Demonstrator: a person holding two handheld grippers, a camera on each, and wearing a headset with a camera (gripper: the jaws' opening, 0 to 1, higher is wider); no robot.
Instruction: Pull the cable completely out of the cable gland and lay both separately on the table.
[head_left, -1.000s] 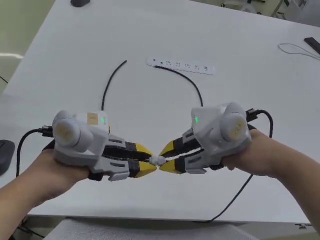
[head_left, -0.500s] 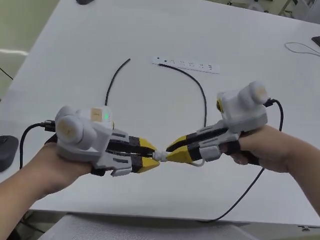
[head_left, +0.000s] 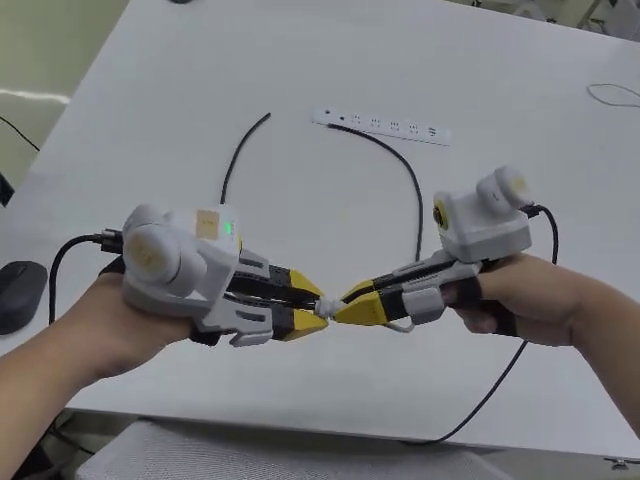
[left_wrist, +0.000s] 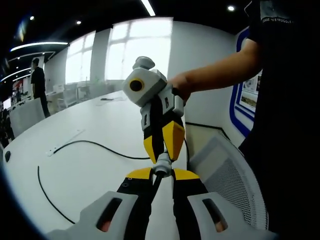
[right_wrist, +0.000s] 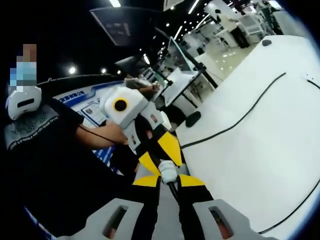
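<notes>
Tip to tip over the desk (head_left: 300, 80): left tongs (head_left: 318, 310) clamp the cable gland (left_wrist: 162, 166); the right gripper view adds the black cable (right_wrist: 174, 192) pinched in the right tongs (head_left: 342, 306).

open table (head_left: 300, 60) ahead, black cable (head_left: 236, 160), power strip (head_left: 385, 127) across it

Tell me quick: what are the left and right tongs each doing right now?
Left tongs: shut on the cable gland.
Right tongs: shut on the cable, right at the gland.
</notes>
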